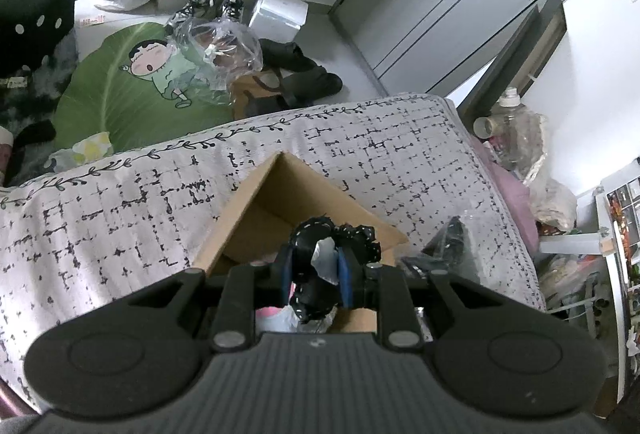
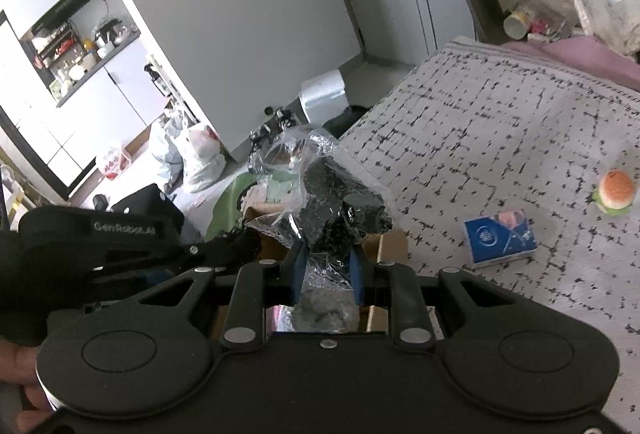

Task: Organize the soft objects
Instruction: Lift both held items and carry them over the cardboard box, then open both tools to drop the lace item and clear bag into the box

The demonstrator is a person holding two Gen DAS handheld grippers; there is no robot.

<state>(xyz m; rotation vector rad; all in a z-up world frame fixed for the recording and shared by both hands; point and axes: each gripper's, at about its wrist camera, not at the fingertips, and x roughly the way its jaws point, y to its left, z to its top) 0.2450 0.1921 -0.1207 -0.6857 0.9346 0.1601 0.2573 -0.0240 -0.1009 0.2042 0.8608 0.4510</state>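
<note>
My left gripper [image 1: 316, 270] is shut on a black soft item with white stitching [image 1: 316, 238] and holds it over an open cardboard box [image 1: 256, 209] on the bed. Pink and white soft things lie inside the box [image 1: 272, 314]. My right gripper [image 2: 328, 266] is shut on a clear plastic bag with a black soft item inside [image 2: 340, 201], held above the same box [image 2: 392, 246]. That bag shows at the box's right in the left wrist view [image 1: 444, 246]. The left gripper's body [image 2: 100, 238] is at the left in the right wrist view.
A white bedspread with black marks [image 1: 120, 218] covers the bed. On it lie a blue tissue pack [image 2: 500, 234] and a burger-shaped toy [image 2: 614, 193]. A green cartoon cushion [image 1: 132, 89], plastic bags [image 1: 216, 49], shoes and a black bag lie on the floor.
</note>
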